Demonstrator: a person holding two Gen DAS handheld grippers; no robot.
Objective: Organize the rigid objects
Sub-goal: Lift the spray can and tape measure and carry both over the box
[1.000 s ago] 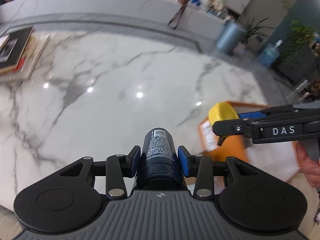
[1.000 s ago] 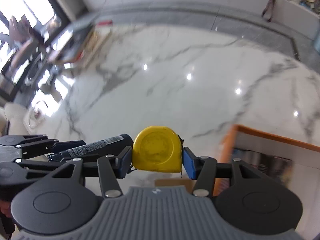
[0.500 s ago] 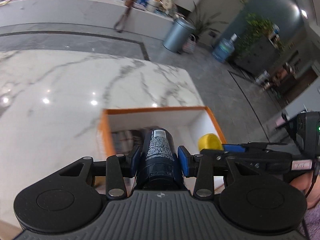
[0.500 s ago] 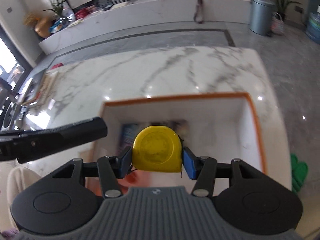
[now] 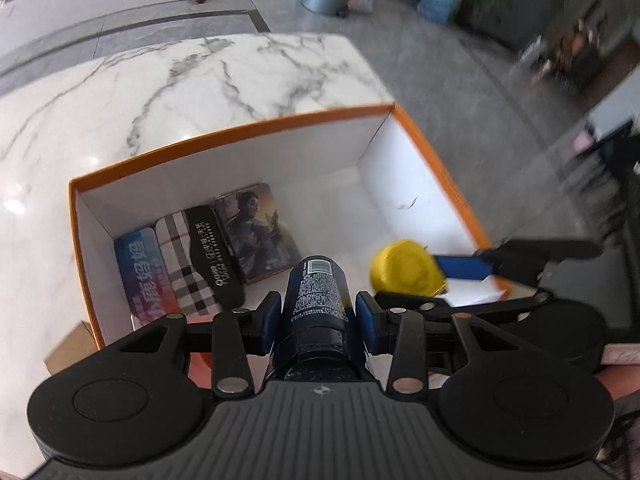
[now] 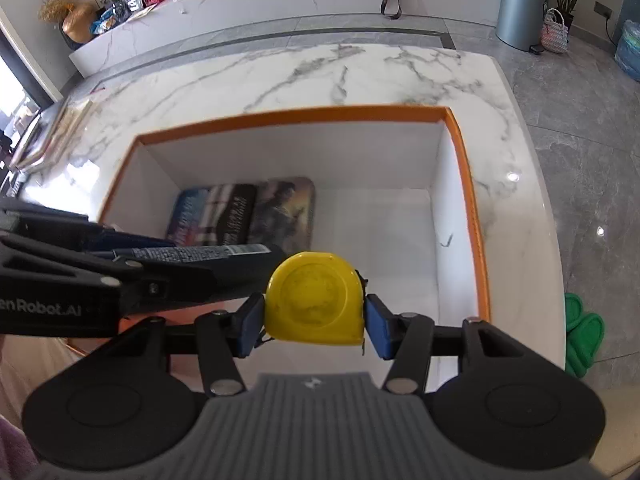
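My left gripper (image 5: 318, 318) is shut on a dark blue spray can (image 5: 318, 296) and holds it over the near edge of an orange-rimmed white box (image 5: 240, 126). My right gripper (image 6: 314, 322) is shut on a yellow tape measure (image 6: 314, 304) above the same box (image 6: 288, 114), just right of the can (image 6: 192, 254). The tape measure also shows in the left wrist view (image 5: 406, 268). Flat items lie side by side in the box's left part: a blue tin (image 5: 142, 272), a plaid case (image 5: 184, 268), a black case (image 5: 212, 252) and a picture tin (image 5: 256, 236).
The box stands on a white marble table (image 6: 360, 72) near its right end. A small cardboard piece (image 5: 70, 346) lies by the box's near left corner. Books (image 6: 52, 132) lie at the far left. The floor with a grey bin (image 6: 520, 8) lies beyond.
Both grippers have swung right from the bare marble to above the box, each keeping its object. They now hang lower over the box's near side.
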